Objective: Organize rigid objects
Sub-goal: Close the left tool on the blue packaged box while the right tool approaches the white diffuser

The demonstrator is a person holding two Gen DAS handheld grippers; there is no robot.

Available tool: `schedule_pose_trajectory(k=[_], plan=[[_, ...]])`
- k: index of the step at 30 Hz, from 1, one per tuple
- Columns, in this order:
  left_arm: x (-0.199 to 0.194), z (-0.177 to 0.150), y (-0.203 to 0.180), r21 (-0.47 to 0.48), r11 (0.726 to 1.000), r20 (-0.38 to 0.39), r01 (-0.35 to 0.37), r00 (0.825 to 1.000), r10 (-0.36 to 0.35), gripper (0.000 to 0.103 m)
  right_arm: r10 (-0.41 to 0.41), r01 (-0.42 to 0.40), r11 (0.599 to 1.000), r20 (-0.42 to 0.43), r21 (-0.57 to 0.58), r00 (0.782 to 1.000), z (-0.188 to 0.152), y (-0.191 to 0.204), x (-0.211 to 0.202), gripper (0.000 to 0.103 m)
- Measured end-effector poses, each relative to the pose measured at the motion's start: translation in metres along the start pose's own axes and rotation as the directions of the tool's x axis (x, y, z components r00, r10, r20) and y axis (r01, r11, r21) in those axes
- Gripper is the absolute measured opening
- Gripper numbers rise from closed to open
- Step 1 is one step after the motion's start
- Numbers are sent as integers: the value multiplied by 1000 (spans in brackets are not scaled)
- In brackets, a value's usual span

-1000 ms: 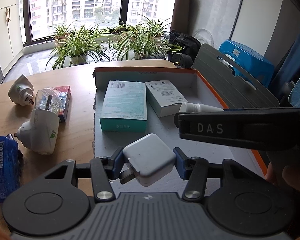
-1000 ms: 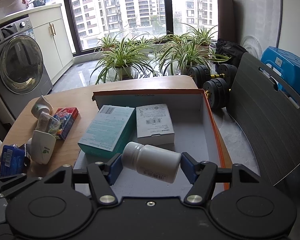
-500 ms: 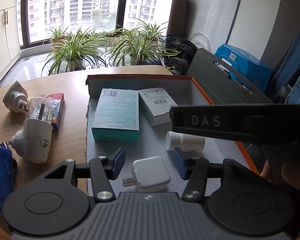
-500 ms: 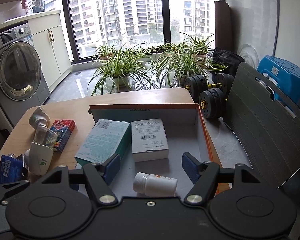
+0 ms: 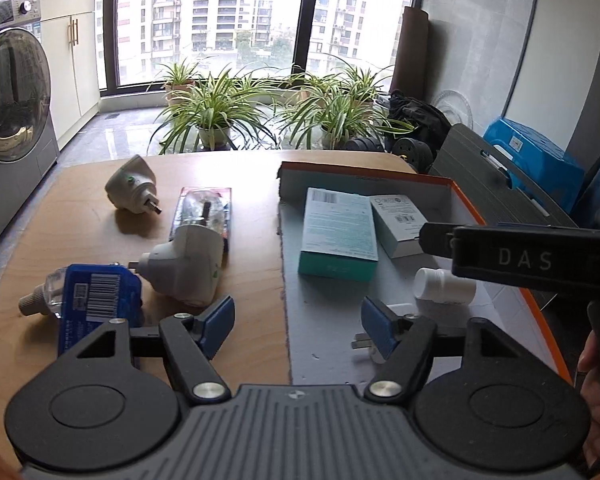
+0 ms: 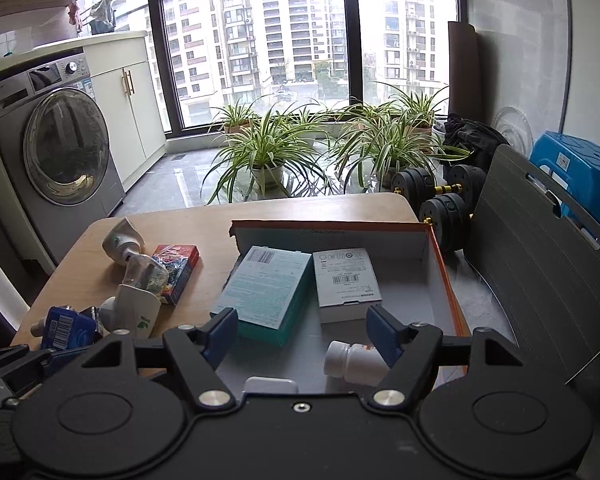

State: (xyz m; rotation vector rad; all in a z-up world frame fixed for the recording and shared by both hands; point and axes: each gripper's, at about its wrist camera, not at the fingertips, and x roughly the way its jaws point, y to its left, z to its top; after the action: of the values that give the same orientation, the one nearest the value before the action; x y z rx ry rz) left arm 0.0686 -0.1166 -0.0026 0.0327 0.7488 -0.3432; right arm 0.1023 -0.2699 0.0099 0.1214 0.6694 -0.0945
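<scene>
A smooth wooden bench [image 5: 252, 184] is seen. The tray [image 6: 440, 264] is made of matt cardboard, the bottle [image 6: 352, 362] of white plastic, and the boxes [image 6: 268, 288] of printed paper.

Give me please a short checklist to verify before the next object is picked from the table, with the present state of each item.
1. Left gripper empty: ok. Its fingers are opening and nothing is between them.
2. Right gripper empty: ok. Its fingers are opening and nothing is between them.
3. White bottle inside the tray: ok, lying on its side on the floor of the tray.
4. White charger inside the tray: ok, though a finger partly hides it.
5. Free space left in the tray: ok, bare floor beside the teal box and white box.
6. Next object reachable: ok by my judgement, the white plug adapter lies uncovered on the table.
</scene>
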Motion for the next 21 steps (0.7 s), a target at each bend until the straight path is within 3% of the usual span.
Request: schedule_pose_trajectory(k=[14,21], plan=[[-15,-22,92,-133,967,-19,-218,976,217,89,77,-80,994,-48,-75,996,-16,50,5,84],[6,-18,106,-127,963,-37,-239,971,237,98,88,-94,992,-73,-88,993,-21,58,15,84]])
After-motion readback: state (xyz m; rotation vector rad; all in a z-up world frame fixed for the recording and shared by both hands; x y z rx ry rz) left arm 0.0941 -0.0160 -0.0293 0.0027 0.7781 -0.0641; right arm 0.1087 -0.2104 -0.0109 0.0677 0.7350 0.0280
